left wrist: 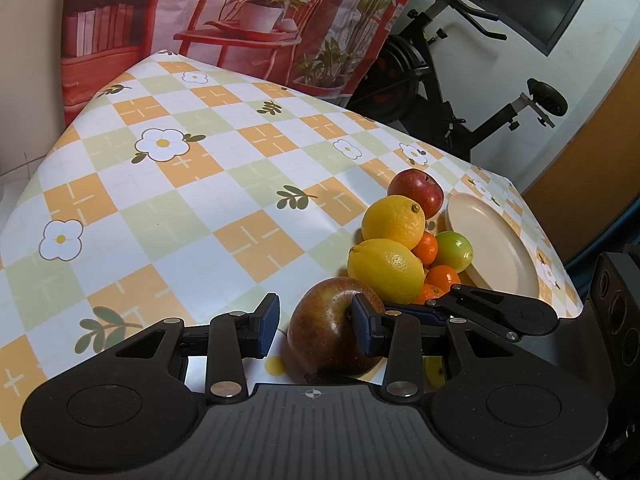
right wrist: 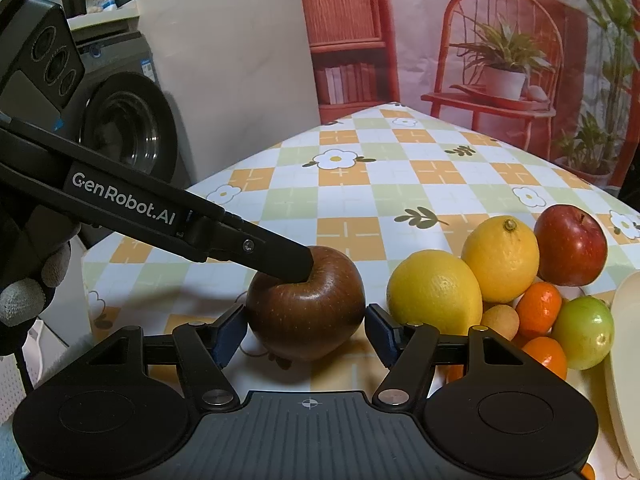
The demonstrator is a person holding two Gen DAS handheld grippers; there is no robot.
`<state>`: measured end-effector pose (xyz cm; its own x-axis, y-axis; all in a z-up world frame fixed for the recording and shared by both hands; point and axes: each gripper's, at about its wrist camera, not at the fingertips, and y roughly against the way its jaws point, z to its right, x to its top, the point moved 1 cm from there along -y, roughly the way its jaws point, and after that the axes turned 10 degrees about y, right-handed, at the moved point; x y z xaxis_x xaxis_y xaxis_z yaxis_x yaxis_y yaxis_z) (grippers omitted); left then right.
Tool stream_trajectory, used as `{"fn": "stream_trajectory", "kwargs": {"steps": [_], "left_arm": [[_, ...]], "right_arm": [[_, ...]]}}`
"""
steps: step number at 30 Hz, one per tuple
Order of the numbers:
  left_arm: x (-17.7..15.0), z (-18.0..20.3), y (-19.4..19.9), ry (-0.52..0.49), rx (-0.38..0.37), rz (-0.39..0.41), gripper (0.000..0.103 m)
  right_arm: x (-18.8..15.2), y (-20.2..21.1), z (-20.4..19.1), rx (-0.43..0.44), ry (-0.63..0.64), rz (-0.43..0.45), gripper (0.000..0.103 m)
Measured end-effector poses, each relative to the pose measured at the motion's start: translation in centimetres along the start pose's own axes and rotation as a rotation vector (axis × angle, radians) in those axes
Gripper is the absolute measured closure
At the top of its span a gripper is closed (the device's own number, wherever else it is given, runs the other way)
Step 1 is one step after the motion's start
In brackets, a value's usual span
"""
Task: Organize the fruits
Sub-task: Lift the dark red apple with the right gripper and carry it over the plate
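A dark red-brown apple (right wrist: pixel 306 312) rests on the checked tablecloth, and my right gripper (right wrist: pixel 305 312) is shut on its two sides. My left gripper (left wrist: pixel 316 304) comes in from the left. One of its fingertips (right wrist: pixel 298 270) sits in the apple's stem dimple, while the other pad (left wrist: pixel 268 320) stands just off the apple's side, so it is open. To the right lies a pile of fruit: two lemons (right wrist: pixel 434 292) (right wrist: pixel 500 258), a red apple (right wrist: pixel 570 244), mandarins (right wrist: pixel 538 310) and a green fruit (right wrist: pixel 584 334). A cream plate (left wrist: pixel 492 240) lies beyond the pile.
The table's right edge runs close behind the plate, with an exercise bike (left wrist: pixel 440 80) past it. A washing machine (right wrist: pixel 128 128) stands off the table's left side. A gloved hand (right wrist: pixel 24 300) holds the left gripper. Bare tablecloth (left wrist: pixel 180 200) stretches left of the fruit.
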<state>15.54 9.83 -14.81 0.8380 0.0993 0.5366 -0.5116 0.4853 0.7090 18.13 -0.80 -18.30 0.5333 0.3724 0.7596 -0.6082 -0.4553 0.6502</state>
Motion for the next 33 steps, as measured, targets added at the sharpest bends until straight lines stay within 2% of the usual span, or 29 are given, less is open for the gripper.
{"fn": "stream_trajectory", "kwargs": {"steps": [9,17,33], "left_arm": [[0.0,0.9,0.2,-0.018,0.021,0.003,0.061],[0.5,3.2,1.2,-0.06,0.03,0.042,0.062],[2.2,11.1,-0.2,-0.19,0.031,0.06,0.062]], "right_arm": [[-0.5,0.6,0.2,0.001,-0.031,0.023,0.043],[-0.5,2.9,1.1,-0.006,-0.068,0.1,0.043],[-1.7,8.5,6.2,-0.056,-0.132,0.224,0.043]]}}
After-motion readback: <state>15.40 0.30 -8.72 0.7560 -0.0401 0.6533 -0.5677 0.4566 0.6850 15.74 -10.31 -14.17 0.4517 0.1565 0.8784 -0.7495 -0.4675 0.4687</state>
